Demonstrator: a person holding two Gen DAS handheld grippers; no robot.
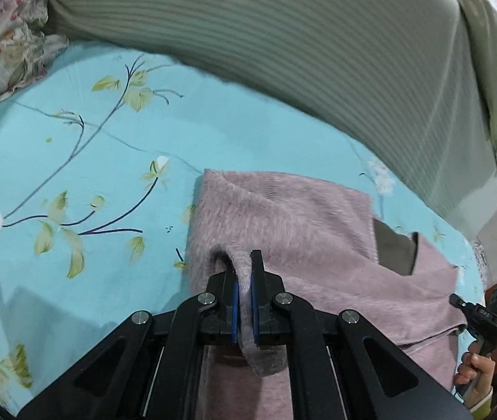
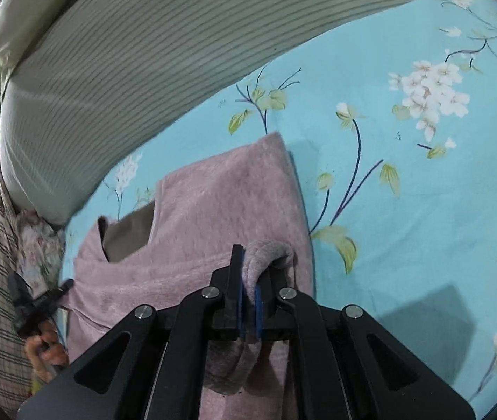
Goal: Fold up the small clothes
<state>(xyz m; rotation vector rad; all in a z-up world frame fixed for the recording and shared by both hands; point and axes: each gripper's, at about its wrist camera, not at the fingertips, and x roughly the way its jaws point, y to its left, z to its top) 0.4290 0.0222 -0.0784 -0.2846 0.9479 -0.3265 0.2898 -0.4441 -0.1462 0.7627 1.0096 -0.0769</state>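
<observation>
Fuzzy mauve-pink knit garment (image 1: pixel 283 217) lying on turquoise floral bedsheet (image 1: pixel 108 161), beside striped grey-green bolster (image 1: pixel 318 52). Left gripper (image 1: pixel 245 273) clamped on bunched hem; right gripper (image 2: pixel 248 273) likewise (blue pads nearly touching).

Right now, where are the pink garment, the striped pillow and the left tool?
Garment (image 1: pixel 283 217), left wrist view, on its fuzzy upper layer.
Pillow (image 2: pixel 115 70), right wrist view, on its ribbed middle.
Left tool (image 1: pixel 243 273), left wrist view, between the fingertips, pinching a garment fold.
</observation>
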